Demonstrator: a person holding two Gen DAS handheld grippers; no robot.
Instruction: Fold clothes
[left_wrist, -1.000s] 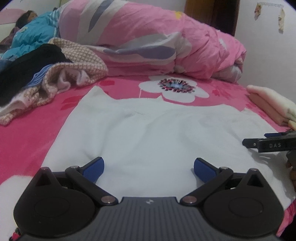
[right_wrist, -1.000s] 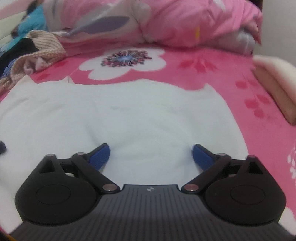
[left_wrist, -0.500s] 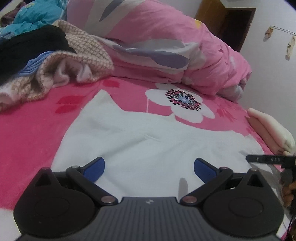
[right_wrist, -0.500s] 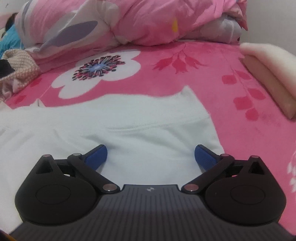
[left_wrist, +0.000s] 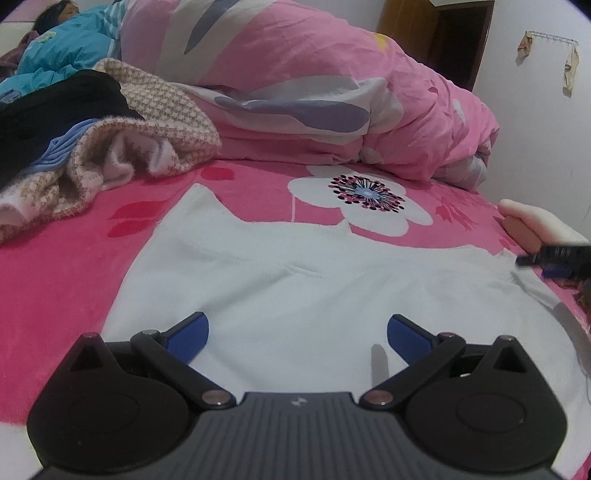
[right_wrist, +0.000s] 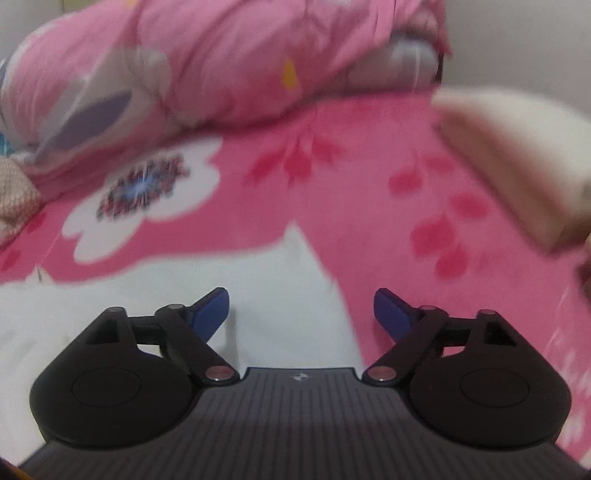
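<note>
White knit garment (left_wrist: 314, 295) flat on pink floral bedsheet (left_wrist: 74, 277), long axis crosswise. Left gripper (left_wrist: 297, 332) wide open, empty; right gripper (right_wrist: 301, 310) narrowing, nothing gripped.

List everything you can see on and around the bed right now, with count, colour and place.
white garment: one, white, spread flat on the sheet nearest the tools
bed sheet: one, pink with a white flower print, under everything
quilt: one, pink with grey and white patches, bunched along the far side
clothes pile: one heap, black, blue and beige houndstooth, far left
folded cloth: one, cream, right edge of the bed
door: one, dark brown, far right corner
left tool: one, black with blue pads, open over the garment
right tool: one, black with blue pads, open, jaws just closing, garment's right corner between them
</note>
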